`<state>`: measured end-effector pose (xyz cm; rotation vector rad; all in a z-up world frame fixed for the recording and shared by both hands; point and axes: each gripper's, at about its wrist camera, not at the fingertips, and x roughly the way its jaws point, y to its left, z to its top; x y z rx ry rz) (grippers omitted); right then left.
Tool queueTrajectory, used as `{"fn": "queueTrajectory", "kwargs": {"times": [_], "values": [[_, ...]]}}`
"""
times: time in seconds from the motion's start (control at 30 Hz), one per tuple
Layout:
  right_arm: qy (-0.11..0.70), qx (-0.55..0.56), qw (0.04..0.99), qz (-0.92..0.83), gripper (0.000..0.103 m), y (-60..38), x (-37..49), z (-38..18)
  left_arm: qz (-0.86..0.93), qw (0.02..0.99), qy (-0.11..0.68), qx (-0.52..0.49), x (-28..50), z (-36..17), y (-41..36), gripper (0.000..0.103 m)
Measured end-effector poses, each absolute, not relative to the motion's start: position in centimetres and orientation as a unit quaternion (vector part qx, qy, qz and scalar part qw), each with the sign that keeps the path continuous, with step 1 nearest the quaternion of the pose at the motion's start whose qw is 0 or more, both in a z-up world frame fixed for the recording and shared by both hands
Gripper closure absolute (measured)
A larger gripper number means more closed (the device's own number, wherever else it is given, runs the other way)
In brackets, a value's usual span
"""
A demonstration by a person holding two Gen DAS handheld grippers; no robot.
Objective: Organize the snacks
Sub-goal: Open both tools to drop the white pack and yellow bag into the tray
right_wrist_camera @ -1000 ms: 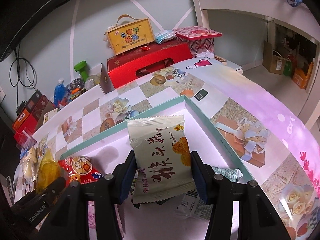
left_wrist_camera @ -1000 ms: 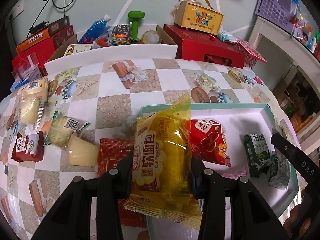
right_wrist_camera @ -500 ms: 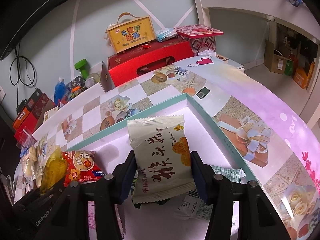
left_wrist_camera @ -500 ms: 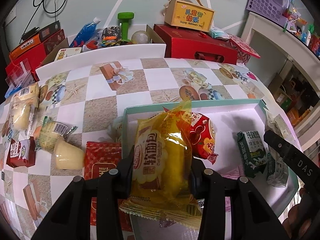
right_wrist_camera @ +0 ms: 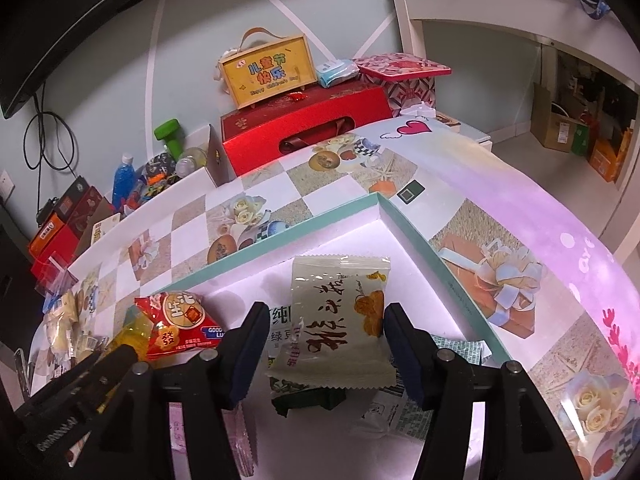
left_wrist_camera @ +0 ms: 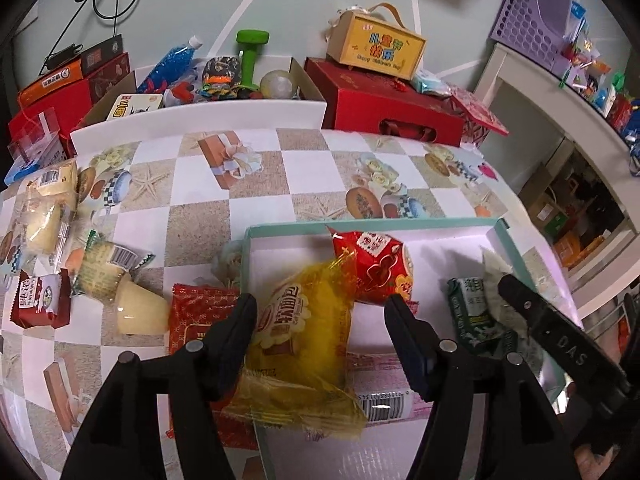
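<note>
Nearest the left camera, the left claw [left_wrist_camera: 320,316] has just been opening: its jaws stand apart around the yellow soft-bread packet [left_wrist_camera: 300,344], the left pad perhaps brushing the wrapper, the right pad clear of it. The packet lies over the near left wall of the teal-rimmed tray [left_wrist_camera: 400,224], partly on the red flat packet [left_wrist_camera: 192,320] outside at 9 o'clock.

The right claw [right_wrist_camera: 326,324] has also just been opening; the cream pastry packet [right_wrist_camera: 340,320] sits between its jaws, the right pad at its edge, the left pad apart. It rests on the green milk cartons [right_wrist_camera: 308,396] in the tray's far right corner.

Both drops look nearly done. To finish well, I would spread the jaws fully and lift straight back so no wrapper snags, then nudge the bread fully inside.

Farther at 12 o'clock the red peanut bag [left_wrist_camera: 372,268] lies in the tray. At 9 o'clock on the checked surface [left_wrist_camera: 256,208], the jelly cup [left_wrist_camera: 140,312] and other loose snacks await.
</note>
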<state>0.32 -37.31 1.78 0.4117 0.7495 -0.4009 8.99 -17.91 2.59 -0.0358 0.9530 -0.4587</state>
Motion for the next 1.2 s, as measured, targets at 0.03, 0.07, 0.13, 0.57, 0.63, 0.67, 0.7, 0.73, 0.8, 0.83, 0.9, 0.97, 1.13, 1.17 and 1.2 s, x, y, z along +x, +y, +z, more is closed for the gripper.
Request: {"fn": "queueTrajectory", "kwargs": {"times": [0.03,0.07,0.13,0.57,0.63,0.67,0.7,0.73,0.8,0.83,0.9,0.97,1.13,1.17,1.2], "values": [[0.360,0.198,0.891,-0.193,0.040,-37.2,0.3,1.9,-0.219,0.864,0.454,-0.019,9.0,2.8,-17.8,0.036],[0.360,0.196,0.892,-0.192,0.036,-37.2,0.3,2.0,-0.218,0.864,0.453,-0.022,9.0,3.0,-17.6,0.035],[0.361,0.192,0.892,-0.191,0.019,-37.1,0.4,2.1,-0.210,0.867,0.451,-0.029,9.1,3.3,-17.0,0.026],[0.375,0.171,0.890,-0.192,0.000,-36.4,1.0,1.3,-0.106,0.890,0.442,-0.022,10.4,2.3,-13.6,0.004],[0.377,0.169,0.891,-0.189,0.000,-36.2,1.2,1.2,-0.101,0.891,0.441,-0.028,10.6,2.2,-13.1,0.004],[0.378,0.168,0.891,-0.188,0.000,-36.2,1.2,1.2,-0.100,0.892,0.441,-0.032,10.6,2.2,-12.8,0.003],[0.378,0.166,0.891,-0.188,0.000,-36.1,1.3,1.2,-0.098,0.892,0.440,-0.035,10.6,2.1,-12.6,0.003],[0.378,0.164,0.892,-0.187,0.000,-35.9,1.4,1.2,-0.097,0.892,0.439,-0.037,10.6,2.1,-12.5,0.003],[0.377,0.160,0.893,-0.187,0.000,-35.8,1.4,1.3,-0.095,0.893,0.438,-0.037,10.7,2.1,-12.3,0.003],[0.377,0.160,0.893,-0.187,0.000,-35.8,1.4,1.3,-0.094,0.893,0.438,-0.036,10.7,2.1,-12.3,0.003],[0.378,0.158,0.893,-0.186,0.000,-35.7,1.4,1.3,-0.092,0.893,0.438,-0.036,10.7,2.0,-12.2,0.003],[0.379,0.157,0.893,-0.186,0.000,-35.6,1.5,1.3,-0.091,0.893,0.439,-0.037,10.7,2.0,-12.2,0.003],[0.372,0.159,0.896,-0.184,0.000,-35.5,1.3,1.7,-0.087,0.904,0.418,-0.031,10.3,2.5,-12.2,0.003],[0.368,0.161,0.897,-0.182,0.000,-35.4,1.3,1.9,-0.088,0.907,0.412,-0.031,10.2,2.6,-12.2,0.003],[0.367,0.163,0.898,-0.180,0.000,-35.3,1.3,2.0,-0.090,0.911,0.401,-0.030,9.9,2.8,-12.2,0.003]]}}
